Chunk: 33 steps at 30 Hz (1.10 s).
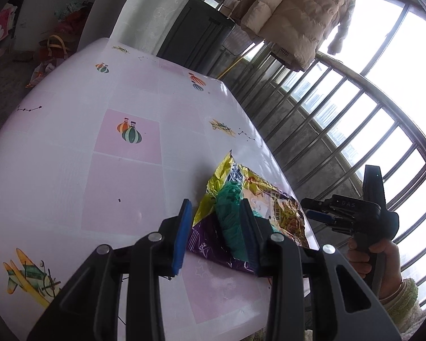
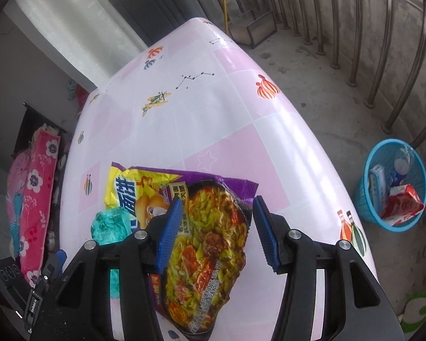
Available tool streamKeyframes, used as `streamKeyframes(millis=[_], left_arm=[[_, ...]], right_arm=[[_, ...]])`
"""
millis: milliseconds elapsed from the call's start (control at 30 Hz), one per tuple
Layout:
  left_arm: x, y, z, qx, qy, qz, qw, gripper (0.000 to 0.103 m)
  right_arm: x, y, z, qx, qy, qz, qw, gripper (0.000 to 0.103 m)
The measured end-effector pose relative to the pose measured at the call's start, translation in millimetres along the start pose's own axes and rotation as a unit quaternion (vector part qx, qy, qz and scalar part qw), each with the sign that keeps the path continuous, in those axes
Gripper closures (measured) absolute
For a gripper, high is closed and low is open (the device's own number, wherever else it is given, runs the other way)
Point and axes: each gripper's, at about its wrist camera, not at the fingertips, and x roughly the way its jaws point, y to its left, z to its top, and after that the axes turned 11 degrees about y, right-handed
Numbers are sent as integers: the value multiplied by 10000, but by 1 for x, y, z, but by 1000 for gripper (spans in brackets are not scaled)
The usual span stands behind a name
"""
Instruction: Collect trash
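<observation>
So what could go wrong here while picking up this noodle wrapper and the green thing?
1. The noodle wrapper lies flat and slick between the right gripper jaws; it may slide rather than lift.
2. The green crumpled bag sits on the wrapper, so lifting either could drag the other off the table edge, missing the blue basket.

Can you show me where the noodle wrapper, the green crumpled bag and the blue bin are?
noodle wrapper (image 2: 210,227): right wrist view, on its printed food picture.
green crumpled bag (image 2: 110,224): right wrist view, on its bunched middle.
blue bin (image 2: 366,196): right wrist view, on its mesh wall.
</observation>
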Motion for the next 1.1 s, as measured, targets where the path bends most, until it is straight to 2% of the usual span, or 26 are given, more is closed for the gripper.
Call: streamKeyframes(millis=[167,300,400,533,800,967,1033,1100], left_arm=[[-7,9,-8,-119,-21,-75,9999,70],[-16,16,-14,-192,-82,-138,9997,70],[-23,21,-17,-236,-150,-175,9995,70],[-31,26,-19,-285,-229,-234,9991,70],[-43,41,-24,-445,-366,-283,9979,70],[-48,48,-27,-568,-431,-273,9971,70],[-49,50,-27,-603,-442,-270,9968,70],[-49,53,-28,-652,-456,-267,9965,70]], right_arm=[[14,2,-20,171,245,-48,9995,65],[25,-7,-36,668,521,386,9957,76],[28,-7,-48,977,609,725,9907,78],[34,6,-61,1090,800,981,9859,78],[56,55,-76,811,1340,1280,9793,79],[67,91,-81,327,1689,1367,9756,78],[66,101,-79,87,1719,1357,9757,76],[61,106,-76,-127,1684,1292,9771,67]])
